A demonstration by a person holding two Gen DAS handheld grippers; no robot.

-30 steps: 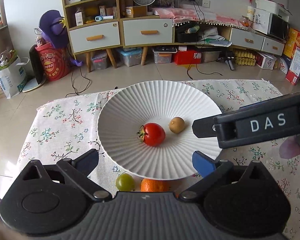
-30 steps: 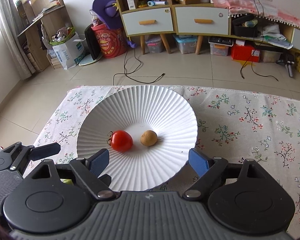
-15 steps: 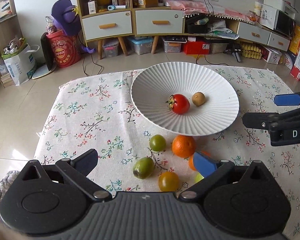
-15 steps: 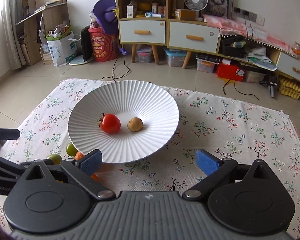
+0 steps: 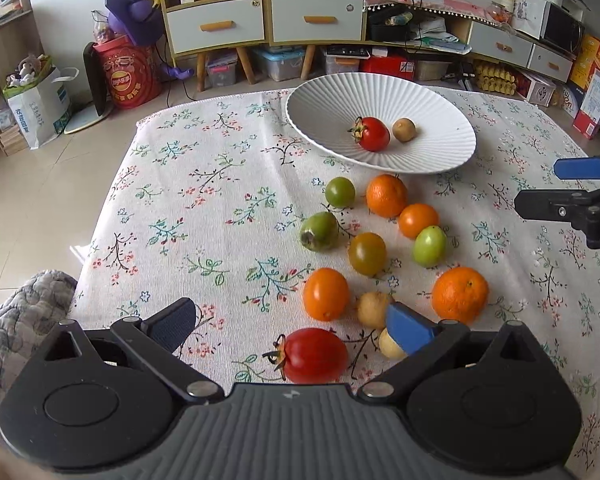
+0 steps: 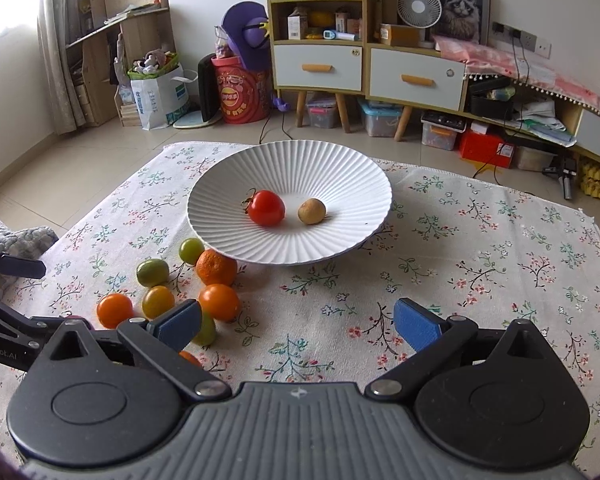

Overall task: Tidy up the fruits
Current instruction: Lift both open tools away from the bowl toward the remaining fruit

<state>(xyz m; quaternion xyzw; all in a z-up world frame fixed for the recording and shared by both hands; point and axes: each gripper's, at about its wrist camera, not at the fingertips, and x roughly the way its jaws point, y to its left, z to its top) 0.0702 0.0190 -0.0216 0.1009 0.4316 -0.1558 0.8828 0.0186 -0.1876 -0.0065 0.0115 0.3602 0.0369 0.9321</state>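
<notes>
A: What is hidden in left wrist view?
B: The pale fruit (image 5: 389,347) is half behind the blue pad; the right gripper (image 5: 536,186) is cut by the frame edge.
A: And right wrist view?
B: A green fruit (image 6: 206,329) and an orange one (image 6: 189,358) are partly behind the fingers (image 6: 179,322). Left gripper body is cut off at the left edge. Shelf labels are too small to read.

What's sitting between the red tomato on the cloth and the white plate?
In the left wrist view, a bunch of oranges and green tomatoes lies between the red tomato and the plate.
</notes>
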